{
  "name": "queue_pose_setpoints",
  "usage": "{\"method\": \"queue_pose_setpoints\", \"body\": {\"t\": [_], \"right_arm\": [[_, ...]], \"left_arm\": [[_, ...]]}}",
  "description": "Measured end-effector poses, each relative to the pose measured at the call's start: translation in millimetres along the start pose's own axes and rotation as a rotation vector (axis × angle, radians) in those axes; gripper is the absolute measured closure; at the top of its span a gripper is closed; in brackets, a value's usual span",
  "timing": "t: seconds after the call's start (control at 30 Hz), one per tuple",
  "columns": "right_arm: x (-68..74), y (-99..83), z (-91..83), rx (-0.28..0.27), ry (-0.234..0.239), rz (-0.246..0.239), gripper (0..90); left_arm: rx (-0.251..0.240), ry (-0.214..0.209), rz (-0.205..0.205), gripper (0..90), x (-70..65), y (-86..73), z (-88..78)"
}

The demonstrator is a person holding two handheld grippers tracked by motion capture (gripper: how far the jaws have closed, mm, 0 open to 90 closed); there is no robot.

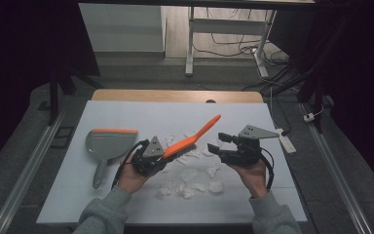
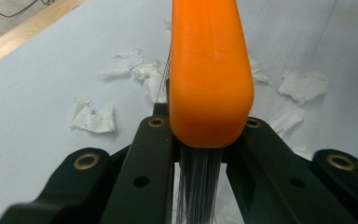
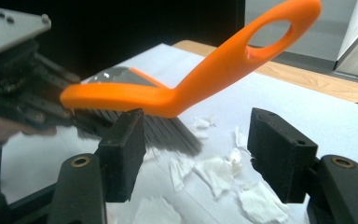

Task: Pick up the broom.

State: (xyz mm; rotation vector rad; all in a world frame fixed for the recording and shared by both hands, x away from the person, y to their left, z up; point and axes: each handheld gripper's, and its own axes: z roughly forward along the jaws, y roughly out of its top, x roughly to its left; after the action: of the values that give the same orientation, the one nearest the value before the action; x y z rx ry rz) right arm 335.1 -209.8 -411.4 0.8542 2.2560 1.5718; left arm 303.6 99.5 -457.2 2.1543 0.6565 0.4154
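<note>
The left gripper [image 1: 161, 157] is pinching the orange plastic hand brush [image 1: 195, 136], handle pointing toward two o'clock; the right gripper [image 1: 219, 143] is hanging spread beside it above torn white paper scraps [image 1: 191, 175].

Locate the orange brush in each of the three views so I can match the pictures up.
High view: the orange brush sits at centre, slanting up to the right from the left claw, which grips its bristle end.
Left gripper view: it rises from between the black jaws to the top edge.
Right gripper view: it crosses the upper half, looped handle at top right.
Shared landmark: the torn white paper scraps on the table.
</note>
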Motion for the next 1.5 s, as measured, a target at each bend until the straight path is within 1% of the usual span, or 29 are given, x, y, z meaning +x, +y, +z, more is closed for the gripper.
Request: {"method": "queue_pose_setpoints", "body": {"t": [0.1,0.17,0.2,0.27,0.3,0.33,0.37,0.4,0.43,0.47,0.5,0.53,0.57,0.63,0.7,0.73,0.8,0.83,0.87,0.9,0.93,1.03,1.1,1.2,1.3,1.33,1.43,1.47,1.5], "right_arm": [[-1.6,0.2,-1.2,0.018,0.005,-0.022,36.7],[0.6,2.4,-2.0,0.038,-0.003,-0.056,36.7],[2.4,3.9,-2.4,0.045,0.000,-0.077,36.7],[7.0,7.5,-3.0,0.072,0.001,-0.120,36.8],[9.8,9.2,-3.3,0.093,-0.008,-0.144,36.7],[9.8,9.2,-3.3,0.093,-0.008,-0.144,36.7],[15.4,12.1,-2.5,0.130,-0.014,-0.191,36.5],[15.4,12.1,-2.5,0.130,-0.014,-0.191,36.5],[21.1,13.6,-0.4,0.158,-0.009,-0.235,35.2],[21.1,13.6,-0.4,0.158,-0.009,-0.235,35.2],[24.1,13.7,1.5,0.170,-0.006,-0.257,34.7],[29.7,13.5,6.0,0.210,-0.004,-0.302,34.1],[29.7,13.5,6.0,0.210,-0.004,-0.302,34.1],[34.1,11.3,15.7,0.269,0.008,-0.361,32.7],[35.5,9.6,22.5,0.313,0.020,-0.387,32.1],[36.3,8.6,25.4,0.330,0.027,-0.402,32.2],[37.4,6.7,30.8,0.369,0.062,-0.413,32.4],[37.4,6.7,30.8,0.369,0.062,-0.413,32.4],[37.8,4.6,35.3,0.409,0.088,-0.425,33.5],[37.8,4.6,35.3,0.409,0.088,-0.425,33.5],[37.4,2.6,39.4,0.452,0.100,-0.434,33.8],[37.8,-1.0,44.5,0.503,0.126,-0.458,37.0],[39.0,-2.7,49.4,0.535,0.152,-0.480,43.7],[41.7,-3.3,56.4,0.558,0.155,-0.526,55.8],[46.0,-4.4,56.3,0.572,0.158,-0.580,60.6],[46.0,-4.4,56.3,0.572,0.158,-0.580,60.6],[49.1,-1.6,49.8,0.560,0.144,-0.613,64.6],[49.6,-0.3,47.8,0.549,0.147,-0.611,65.7],[49.7,0.8,46.7,0.530,0.148,-0.618,66.6]], "left_arm": [[0.014,-0.014,0.015,83.0,0.6,-0.1,-0.9],[0.033,-0.019,0.025,83.0,1.3,0.1,-1.5],[0.047,-0.039,0.031,83.0,2.4,-0.1,-1.8],[0.059,-0.051,0.037,82.9,3.0,0.3,-2.0],[0.085,-0.069,0.051,82.9,3.1,1.2,-1.6],[0.085,-0.069,0.051,82.9,3.1,1.2,-1.6],[0.095,-0.081,0.051,82.9,2.9,1.7,-0.9],[0.106,-0.085,0.061,82.9,2.2,2.0,-0.3],[0.110,-0.092,0.061,82.9,1.4,2.2,0.9],[0.115,-0.097,0.061,82.9,0.3,2.6,2.3],[0.120,-0.095,0.068,82.9,-1.3,2.9,3.6],[0.135,-0.107,0.083,83.0,-4.2,3.8,6.7],[0.135,-0.107,0.083,83.0,-4.2,3.8,6.7],[0.150,-0.125,0.111,83.0,-8.0,4.8,9.7],[0.181,-0.154,0.162,83.0,-14.6,7.5,13.3],[0.181,-0.154,0.162,83.0,-14.6,7.5,13.3],[0.189,-0.157,0.192,83.0,-19.7,9.8,14.5],[0.189,-0.157,0.192,82.9,-19.7,9.8,14.5],[0.189,-0.161,0.192,83.0,-20.2,10.3,14.6],[0.189,-0.165,0.195,83.0,-20.5,10.5,14.5],[0.188,-0.164,0.202,83.0,-21.0,10.6,14.4],[0.189,-0.165,0.220,82.9,-22.8,11.0,13.9],[0.189,-0.161,0.239,82.9,-24.0,12.1,14.0],[0.188,-0.160,0.254,82.9,-25.8,14.1,13.9],[0.186,-0.157,0.263,82.0,-24.5,13.4,13.0],[0.177,-0.164,0.258,82.0,-23.3,13.3,12.4],[0.121,-0.130,0.255,76.1,-22.5,13.7,9.1],[0.101,-0.113,0.249,72.0,-22.0,13.8,7.4],[0.052,-0.076,0.231,67.9,-20.9,14.0,2.5]]}}
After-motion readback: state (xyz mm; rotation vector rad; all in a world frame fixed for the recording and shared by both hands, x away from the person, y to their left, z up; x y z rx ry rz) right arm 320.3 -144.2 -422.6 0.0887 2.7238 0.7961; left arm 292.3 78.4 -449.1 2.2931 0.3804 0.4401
